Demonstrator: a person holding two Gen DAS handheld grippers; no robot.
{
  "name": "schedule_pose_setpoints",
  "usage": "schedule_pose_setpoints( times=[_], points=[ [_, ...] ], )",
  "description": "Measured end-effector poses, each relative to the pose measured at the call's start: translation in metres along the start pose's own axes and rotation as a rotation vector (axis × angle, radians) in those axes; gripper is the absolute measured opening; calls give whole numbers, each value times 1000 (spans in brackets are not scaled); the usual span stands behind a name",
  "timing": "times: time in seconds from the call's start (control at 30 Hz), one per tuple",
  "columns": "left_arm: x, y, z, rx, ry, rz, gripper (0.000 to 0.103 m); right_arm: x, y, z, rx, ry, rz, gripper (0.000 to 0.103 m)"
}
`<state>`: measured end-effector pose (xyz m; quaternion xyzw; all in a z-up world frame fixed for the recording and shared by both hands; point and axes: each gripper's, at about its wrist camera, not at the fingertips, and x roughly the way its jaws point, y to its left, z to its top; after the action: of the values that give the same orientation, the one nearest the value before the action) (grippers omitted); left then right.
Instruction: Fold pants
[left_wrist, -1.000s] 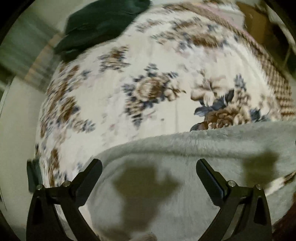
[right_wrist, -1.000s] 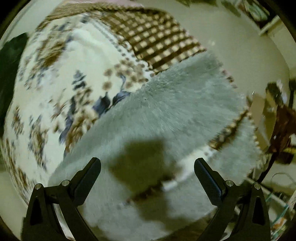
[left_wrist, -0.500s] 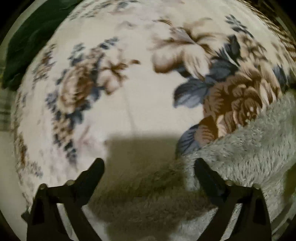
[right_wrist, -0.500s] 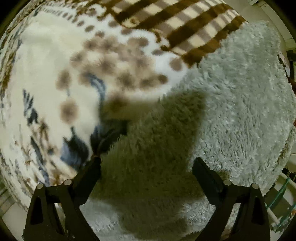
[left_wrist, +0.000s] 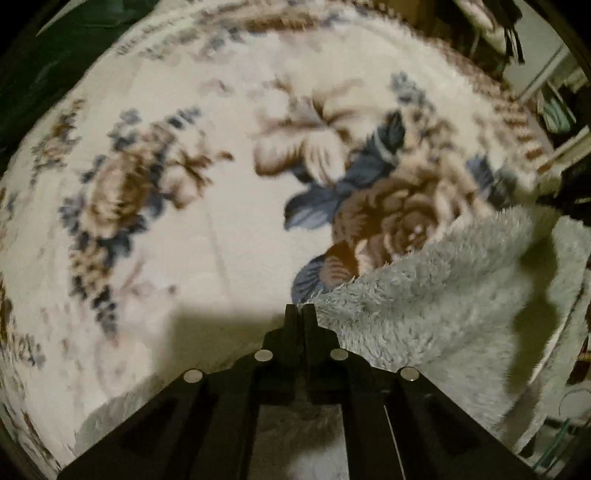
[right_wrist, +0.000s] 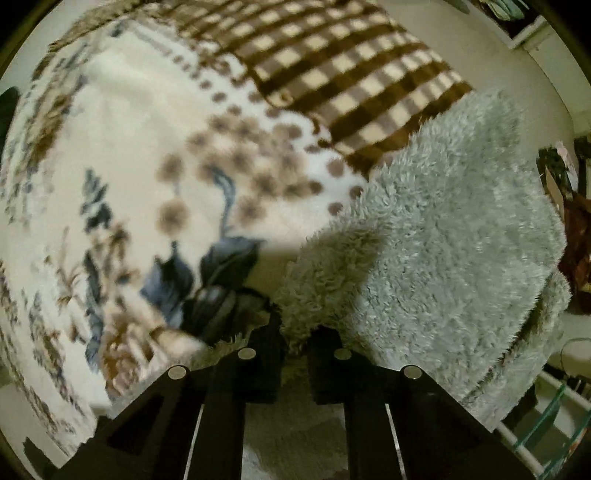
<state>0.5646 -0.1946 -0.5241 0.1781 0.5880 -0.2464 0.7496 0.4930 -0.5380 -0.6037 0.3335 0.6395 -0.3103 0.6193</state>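
Note:
The pants (left_wrist: 424, 306) are grey and fluffy and lie on a floral blanket (left_wrist: 192, 240). In the left wrist view my left gripper (left_wrist: 300, 312) is shut on the pants' near edge, with the fabric running off to the right. In the right wrist view the pants (right_wrist: 443, 251) spread to the right, and my right gripper (right_wrist: 295, 332) is shut on a tuft of their edge pinched between its jaws. Fabric under each gripper is hidden.
A brown checked border (right_wrist: 351, 81) of the blanket lies beyond the pants. A dark green cloth (left_wrist: 44, 66) lies at the blanket's far left. Room clutter and a rack (right_wrist: 546, 435) stand past the bed's right edge.
Both grippers were open above the pants. They came down to the fabric's edge and shut on it.

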Motion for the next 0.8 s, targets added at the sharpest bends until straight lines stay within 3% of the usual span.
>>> schedule_pose_setpoints(
  times=[0.17, 0.3, 0.43, 0.6, 0.8],
  points=[
    [-53, -8, -22, -49, -93, -10, 1, -50, -9, -29, -33, -57, 60, 10],
    [-107, -21, -74, -126, -146, -19, 1, -74, -42, -48, -34, -82, 132, 10],
    [-156, -36, -134, -215, -162, -39, 1, -87, -93, -91, -15, -83, 203, 9],
    [-177, -74, -225, -310, -88, -77, 1, -94, -169, -162, -29, -66, 208, 9],
    [-120, -140, -307, -335, 94, -61, 1, -41, -248, -232, -60, 36, 117, 9]
  ],
)
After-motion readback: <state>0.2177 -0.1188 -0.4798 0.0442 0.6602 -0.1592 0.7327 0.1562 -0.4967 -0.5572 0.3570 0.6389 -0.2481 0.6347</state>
